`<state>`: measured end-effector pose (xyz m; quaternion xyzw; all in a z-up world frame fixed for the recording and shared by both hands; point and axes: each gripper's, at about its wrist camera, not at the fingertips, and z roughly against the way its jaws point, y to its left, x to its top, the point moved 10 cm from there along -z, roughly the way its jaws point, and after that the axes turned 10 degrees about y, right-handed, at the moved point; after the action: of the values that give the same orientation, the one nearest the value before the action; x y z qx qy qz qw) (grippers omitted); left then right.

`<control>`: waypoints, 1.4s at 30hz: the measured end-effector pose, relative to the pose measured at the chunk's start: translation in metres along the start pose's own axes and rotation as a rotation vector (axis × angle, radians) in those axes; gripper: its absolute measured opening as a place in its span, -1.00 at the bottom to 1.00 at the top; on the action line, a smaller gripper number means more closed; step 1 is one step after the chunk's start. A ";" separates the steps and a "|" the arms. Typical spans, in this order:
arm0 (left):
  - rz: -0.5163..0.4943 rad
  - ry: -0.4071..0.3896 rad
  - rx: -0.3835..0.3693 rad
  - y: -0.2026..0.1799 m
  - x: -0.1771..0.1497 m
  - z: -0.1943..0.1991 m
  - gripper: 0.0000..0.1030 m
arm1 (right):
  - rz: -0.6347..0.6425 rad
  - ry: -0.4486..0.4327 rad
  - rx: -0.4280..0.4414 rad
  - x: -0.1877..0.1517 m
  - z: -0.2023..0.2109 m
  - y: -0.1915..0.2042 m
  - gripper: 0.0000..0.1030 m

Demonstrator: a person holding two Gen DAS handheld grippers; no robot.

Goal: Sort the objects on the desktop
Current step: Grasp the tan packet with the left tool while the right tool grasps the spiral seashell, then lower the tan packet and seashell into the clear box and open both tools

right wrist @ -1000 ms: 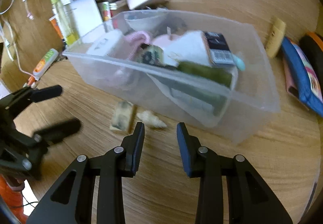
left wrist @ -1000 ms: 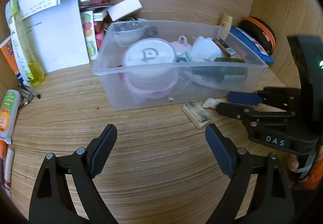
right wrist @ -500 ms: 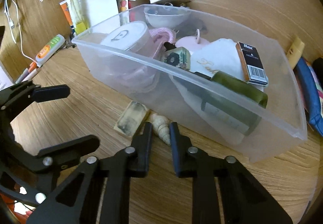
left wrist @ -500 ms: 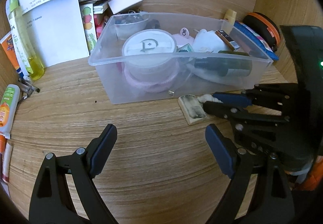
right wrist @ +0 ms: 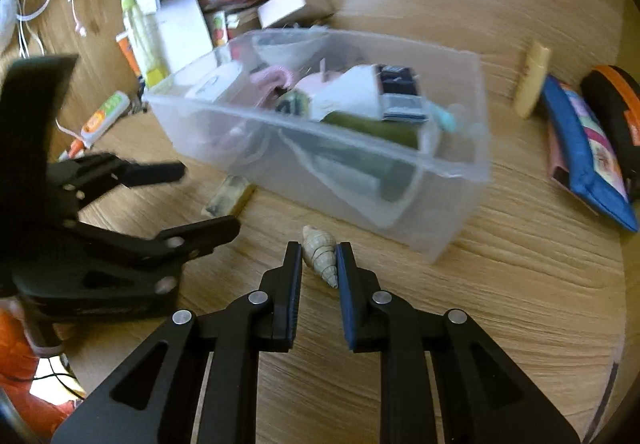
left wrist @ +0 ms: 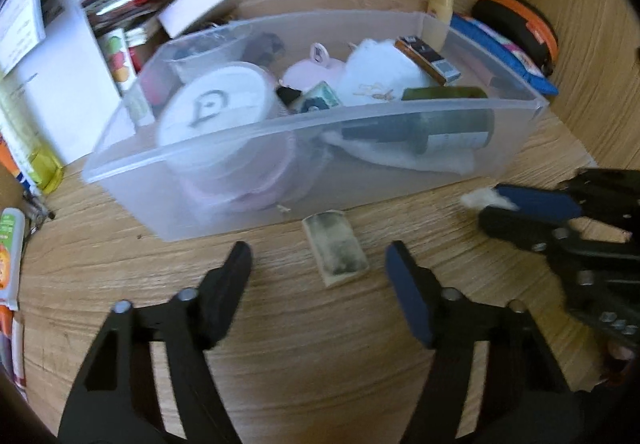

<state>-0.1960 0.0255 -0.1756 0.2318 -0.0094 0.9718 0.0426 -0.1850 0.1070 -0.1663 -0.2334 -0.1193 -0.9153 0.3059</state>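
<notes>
A clear plastic bin (left wrist: 304,139) (right wrist: 452,163) sits mid-desk, filled with a round white container, a green bottle, a white cloth and small boxes. My right gripper (right wrist: 319,258) is shut on a pale spiral seashell (right wrist: 320,256), held in front of the bin; the shell also shows in the left wrist view (left wrist: 480,200). A small flat worn block (left wrist: 335,248) (right wrist: 228,195) lies on the desk by the bin's front wall. My left gripper (left wrist: 318,264) is open and empty, its fingers either side of the block and just short of it.
White paper bag (left wrist: 76,83), books and a white box (left wrist: 194,5) stand behind the bin on the left. Tubes (left wrist: 8,248) lie at the left edge. A blue pouch (right wrist: 584,151), an orange-black case (right wrist: 616,103) and a cream bottle (right wrist: 532,79) lie at the right.
My right gripper closed on the seashell and carried it away from the bin's front wall. My left gripper moved closer to the block and narrowed a little.
</notes>
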 end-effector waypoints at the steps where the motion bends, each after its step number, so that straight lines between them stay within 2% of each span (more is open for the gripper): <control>1: 0.001 0.011 -0.001 -0.002 0.001 -0.003 0.16 | -0.005 -0.014 0.006 0.001 0.005 -0.003 -0.70; 2: 0.003 0.002 0.006 -0.002 0.003 -0.003 0.14 | -0.006 -0.022 0.006 0.002 0.008 -0.003 -0.70; 7: 0.004 -0.006 0.010 -0.004 0.006 -0.002 -0.44 | 0.007 -0.063 0.020 0.008 0.022 -0.004 -0.70; 10: 0.000 -0.012 0.013 -0.004 0.003 0.000 -0.55 | 0.015 -0.073 0.032 0.010 0.023 -0.002 -0.70; 17: 0.017 -0.020 0.014 0.000 -0.003 0.007 -0.56 | 0.011 -0.074 0.052 0.012 0.019 0.001 -0.70; 22: 0.028 -0.091 -0.014 0.002 0.003 0.037 -0.56 | 0.007 -0.090 0.057 0.017 0.025 0.003 -0.70; 34: 0.043 -0.262 -0.073 0.010 0.045 0.101 -0.56 | 0.012 -0.180 0.028 0.052 0.055 0.002 -0.70; 39: 0.038 -0.275 -0.092 0.012 0.060 0.103 -0.56 | 0.035 -0.214 -0.012 0.067 0.061 0.003 -0.70; 42: 0.034 -0.273 -0.103 0.012 0.069 0.099 -0.56 | 0.042 -0.218 -0.006 0.075 0.060 0.003 -0.70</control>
<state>-0.2134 0.0152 -0.0562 0.3593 -0.0690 0.9300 0.0364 -0.2143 0.0882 -0.0767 -0.3349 -0.1442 -0.8781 0.3098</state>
